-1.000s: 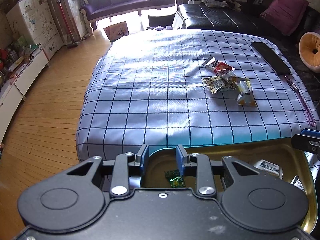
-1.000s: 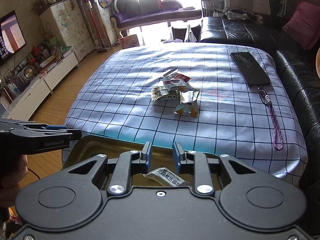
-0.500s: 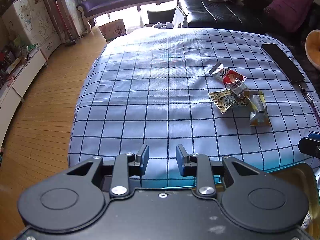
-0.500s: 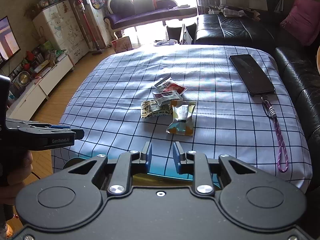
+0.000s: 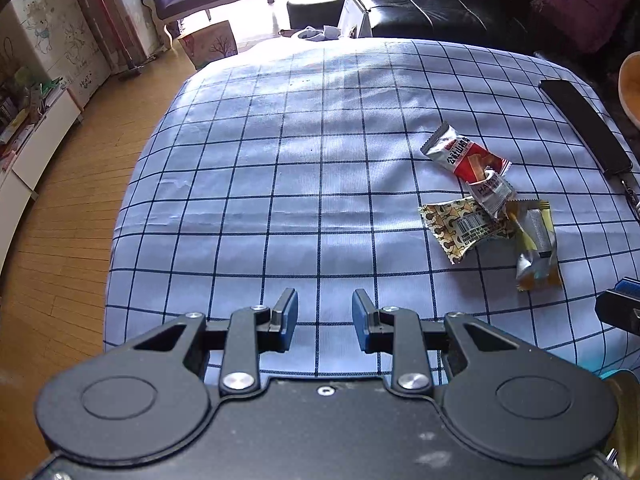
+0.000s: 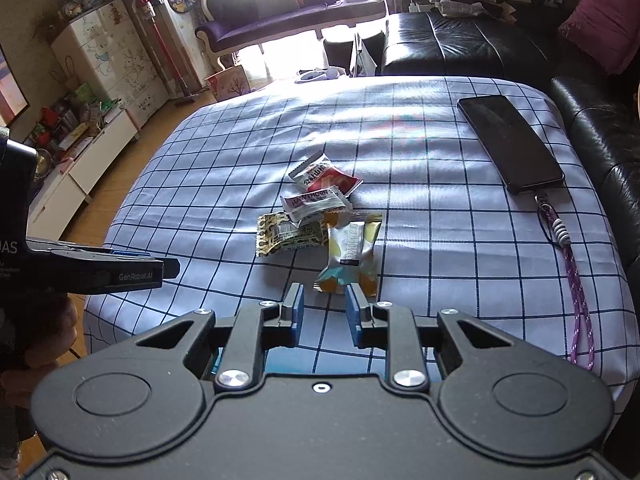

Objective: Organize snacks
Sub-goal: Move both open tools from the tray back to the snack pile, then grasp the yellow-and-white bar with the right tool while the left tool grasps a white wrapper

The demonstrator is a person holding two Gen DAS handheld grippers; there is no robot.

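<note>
While the sunlit living room with its black leather sofa and wooden floor frames everything, the wide surface draped in a pale blue cloth with a dark grid carries what matters; I cannot tell whether it is a bed or a low desk. Near its right half lies a small heap of four foil snack packets, overlapping one another, with a black phone on a purple cord well apart to the right. Nearest of the heap is the yellow and silver packet, its long axis running away from the camera, just ahead of the right hand-held gripper, whose jaws stand narrowly apart and empty. That one is clearly better placed. From the left hand-held gripper, likewise parted and empty, the heap lies off to the right.
</note>
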